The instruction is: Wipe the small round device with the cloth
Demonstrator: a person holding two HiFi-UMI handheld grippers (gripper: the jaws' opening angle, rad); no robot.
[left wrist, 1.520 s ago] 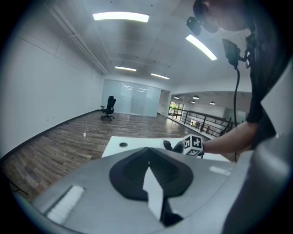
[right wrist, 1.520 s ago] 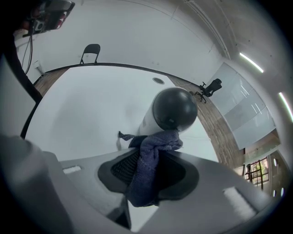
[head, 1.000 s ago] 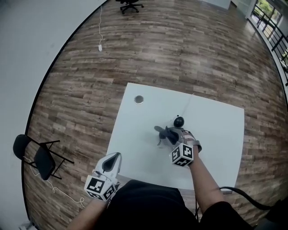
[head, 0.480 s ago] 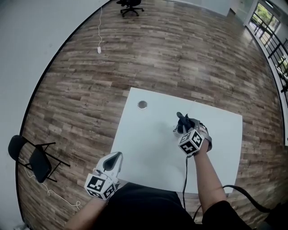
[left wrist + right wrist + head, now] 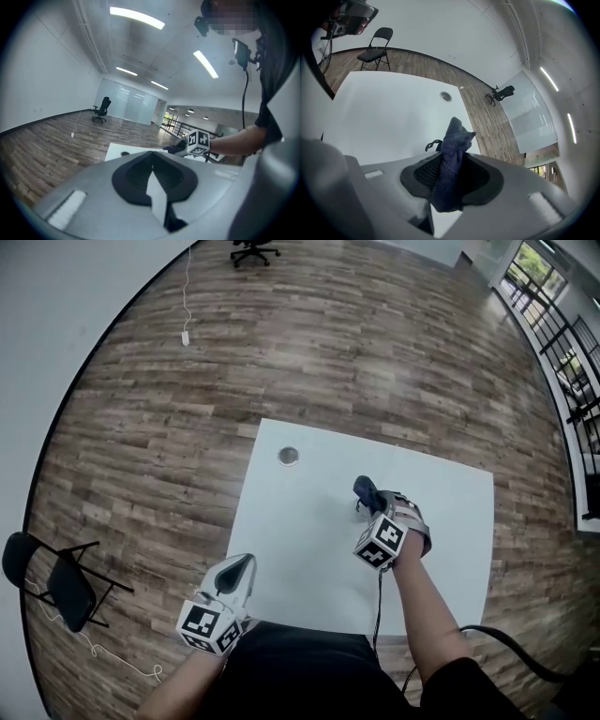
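My right gripper (image 5: 367, 497) is over the middle of the white table (image 5: 291, 559), shut on a dark blue cloth (image 5: 363, 488). In the right gripper view the cloth (image 5: 453, 140) stands up bunched between the jaws of that gripper (image 5: 451, 174), just above the tabletop. A small dark loop (image 5: 433, 144) shows on the table beside the cloth; a round black device is not visible. My left gripper (image 5: 238, 568) hangs at the table's near left edge, shut and empty, also seen in the left gripper view (image 5: 152, 169).
A small round silver disc (image 5: 289, 456) lies at the table's far left part and also shows in the right gripper view (image 5: 446, 96). A black folding chair (image 5: 56, 582) stands on the wood floor at the left. An office chair (image 5: 246, 249) is far off.
My right gripper carried the cloth away from me toward the table's far side and turned to point further off. A black round device seen by it a second ago is now hidden.
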